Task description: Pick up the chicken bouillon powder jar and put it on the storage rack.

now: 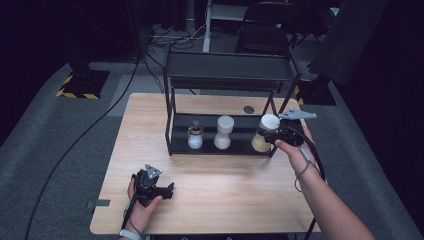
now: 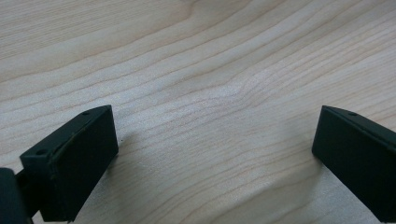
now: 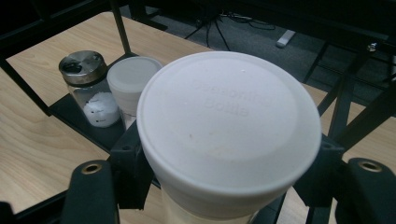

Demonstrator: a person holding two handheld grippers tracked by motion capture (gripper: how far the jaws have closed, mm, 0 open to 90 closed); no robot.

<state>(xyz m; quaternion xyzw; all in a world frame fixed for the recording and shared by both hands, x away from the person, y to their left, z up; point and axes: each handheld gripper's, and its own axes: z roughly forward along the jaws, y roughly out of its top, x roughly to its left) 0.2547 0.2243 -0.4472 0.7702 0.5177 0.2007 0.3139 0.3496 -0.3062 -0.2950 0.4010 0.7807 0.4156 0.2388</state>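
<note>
Broadly: wooden tabletop [image 1: 215, 175] carrying a black two-tier rack [image 1: 227, 70]. On its lower shelf, at the right end, a white-lidded seasoning bottle [image 3: 229, 126], clamped just under the lid by the right gripper [image 1: 280, 134]. Probably light, rigid, smooth plastic; neck the surest hold. Beside it, a second white-capped bottle [image 1: 223, 132] and a metal-topped shaker [image 1: 195, 136]. Left gripper [image 1: 156, 190] resting on the tabletop, spread wide, empty

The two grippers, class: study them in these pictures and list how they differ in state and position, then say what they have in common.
1. The right gripper is shut on the white-lidded bottle; the left gripper is open, with nothing between its jaws.
2. The right gripper is at the black rack's lower shelf; the left gripper sits low over the bare wooden table, near its front edge.

Both are black, two-jawed and hand-held.
</note>
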